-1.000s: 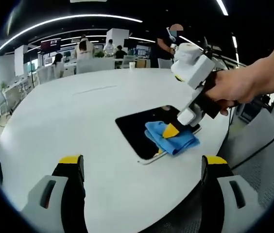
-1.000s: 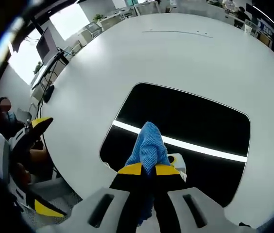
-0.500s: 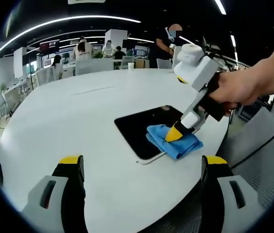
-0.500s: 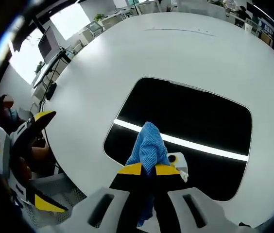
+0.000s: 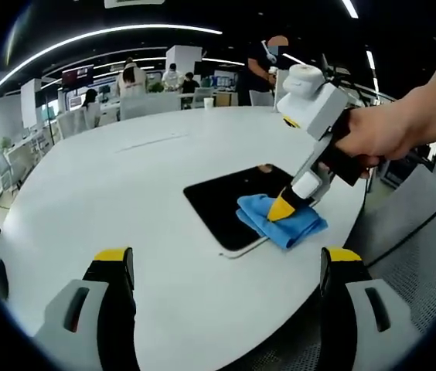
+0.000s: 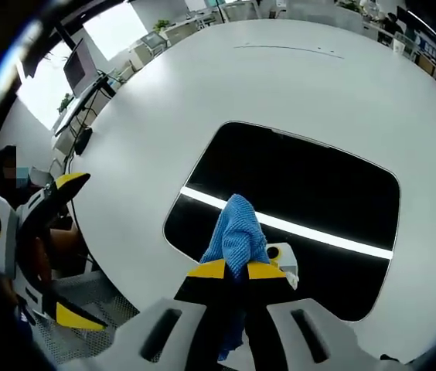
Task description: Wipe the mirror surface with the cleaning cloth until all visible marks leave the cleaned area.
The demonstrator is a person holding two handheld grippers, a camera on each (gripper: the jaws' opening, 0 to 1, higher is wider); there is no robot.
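Note:
The mirror point(image 5: 222, 202) is a dark rounded rectangle lying flat on the white table near its edge. A blue cleaning cloth point(image 5: 286, 222) rests on the mirror's near right corner and hangs over its rim. My right gripper point(image 5: 283, 209), held by a hand, presses down on the cloth. In the right gripper view that gripper point(image 6: 236, 269) is shut on the cloth point(image 6: 236, 230), over the mirror point(image 6: 318, 182), whose glass reflects a bright ceiling light strip. My left gripper point(image 5: 227, 264) hovers open above the table, short of the mirror, holding nothing.
The round white table point(image 5: 110, 178) spreads far behind and left of the mirror; its edge runs close under the cloth. A grey chair with a black cable point(image 5: 427, 232) stands at the right. Desks and several people point(image 5: 133, 77) are far behind.
The right gripper has slid the cloth a little toward the mirror's near right corner and the table edge. The left gripper stays open and still.

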